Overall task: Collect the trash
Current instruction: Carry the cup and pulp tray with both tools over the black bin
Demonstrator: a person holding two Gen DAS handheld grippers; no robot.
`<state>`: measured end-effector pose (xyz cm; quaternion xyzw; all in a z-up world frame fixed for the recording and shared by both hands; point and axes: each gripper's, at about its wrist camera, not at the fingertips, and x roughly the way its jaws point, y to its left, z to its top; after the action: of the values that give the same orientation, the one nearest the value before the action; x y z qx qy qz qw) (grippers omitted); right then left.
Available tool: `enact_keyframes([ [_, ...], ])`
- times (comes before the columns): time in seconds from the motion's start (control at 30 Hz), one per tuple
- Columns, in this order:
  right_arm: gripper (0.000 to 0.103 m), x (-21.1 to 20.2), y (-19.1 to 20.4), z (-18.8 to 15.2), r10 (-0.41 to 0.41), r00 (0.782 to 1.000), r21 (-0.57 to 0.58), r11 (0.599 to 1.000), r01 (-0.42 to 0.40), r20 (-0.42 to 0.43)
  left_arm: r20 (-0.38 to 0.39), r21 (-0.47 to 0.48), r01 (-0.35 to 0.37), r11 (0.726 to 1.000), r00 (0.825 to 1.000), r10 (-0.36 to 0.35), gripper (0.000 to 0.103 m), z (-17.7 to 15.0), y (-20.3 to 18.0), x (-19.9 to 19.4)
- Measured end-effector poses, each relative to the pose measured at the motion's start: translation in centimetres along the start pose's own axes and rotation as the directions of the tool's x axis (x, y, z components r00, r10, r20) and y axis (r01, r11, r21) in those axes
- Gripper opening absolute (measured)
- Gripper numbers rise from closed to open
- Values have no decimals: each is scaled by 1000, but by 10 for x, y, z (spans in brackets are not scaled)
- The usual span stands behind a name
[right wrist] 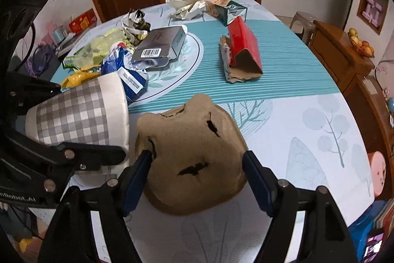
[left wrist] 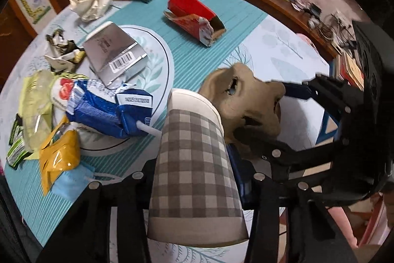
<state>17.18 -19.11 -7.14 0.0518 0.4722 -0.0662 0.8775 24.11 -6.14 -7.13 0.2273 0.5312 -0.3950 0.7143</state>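
Observation:
A grey-and-white checked paper cup (left wrist: 194, 159) lies on its side between the jaws of my left gripper (left wrist: 197, 169), whose pads press its sides. The right wrist view shows that same cup (right wrist: 78, 115) at the left, clamped by the left gripper (right wrist: 81, 120). Beside it, a crumpled brown paper lump (right wrist: 194, 159) with dark tears rests on the table. My right gripper (right wrist: 197, 157) is shut on it, a blue pad touching each flank. The left wrist view shows the lump (left wrist: 246, 100) right of the cup.
More trash lies on the round table (right wrist: 307, 139): a torn red box (right wrist: 242, 51), a silver carton (right wrist: 157, 48), a blue carton (left wrist: 110, 110), yellow wrappers (left wrist: 59, 154), crumpled white paper (right wrist: 187, 4) and a green carton (right wrist: 231, 10). A wooden sideboard (right wrist: 344, 53) stands at the right.

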Motion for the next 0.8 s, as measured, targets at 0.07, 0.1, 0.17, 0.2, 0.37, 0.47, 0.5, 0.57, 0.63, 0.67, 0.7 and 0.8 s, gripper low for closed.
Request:
enact_keyframes([
  [0.07,75,-3,-3,-2,16,1000,27,1000,-16,7,14,-17,-14,1000,1000,15,43,-2,-5,-7],
  [0.1,74,-5,-4,-3,21,1000,39,999,-22,9,21,-24,-20,1000,1000,20,43,-3,-7,-12],
  [0.17,74,-10,-6,-4,27,1000,55,998,-27,16,33,-41,-30,999,999,31,43,-2,-5,-23],
  [0.2,74,-14,-8,-5,27,999,65,997,-28,19,39,-51,-36,998,999,38,42,-2,-6,-29],
  [0.37,74,-38,-18,-1,54,998,146,988,-59,43,60,-100,-49,994,997,55,42,6,-8,-54],
  [0.47,74,-58,-24,1,64,997,182,981,-72,50,65,-128,-45,991,996,53,42,7,-11,-69],
  [0.5,74,-67,-25,2,66,996,189,979,-76,54,69,-136,-47,990,996,56,42,6,-14,-77],
  [0.57,74,-83,-29,2,69,996,197,977,-81,64,77,-151,-47,987,995,60,42,6,-19,-90],
  [0.63,74,-103,-33,0,79,994,203,975,-93,78,89,-168,-42,985,994,58,42,4,-27,-103],
  [0.67,74,-112,-36,-2,82,993,204,974,-97,83,95,-174,-39,984,994,56,42,3,-32,-108],
  [0.7,74,-121,-39,-4,87,992,206,973,-103,88,104,-182,-35,983,993,55,42,1,-39,-115],
  [0.8,74,-144,-48,-16,100,989,217,969,-122,107,131,-196,-34,980,990,61,42,-7,-58,-126],
])
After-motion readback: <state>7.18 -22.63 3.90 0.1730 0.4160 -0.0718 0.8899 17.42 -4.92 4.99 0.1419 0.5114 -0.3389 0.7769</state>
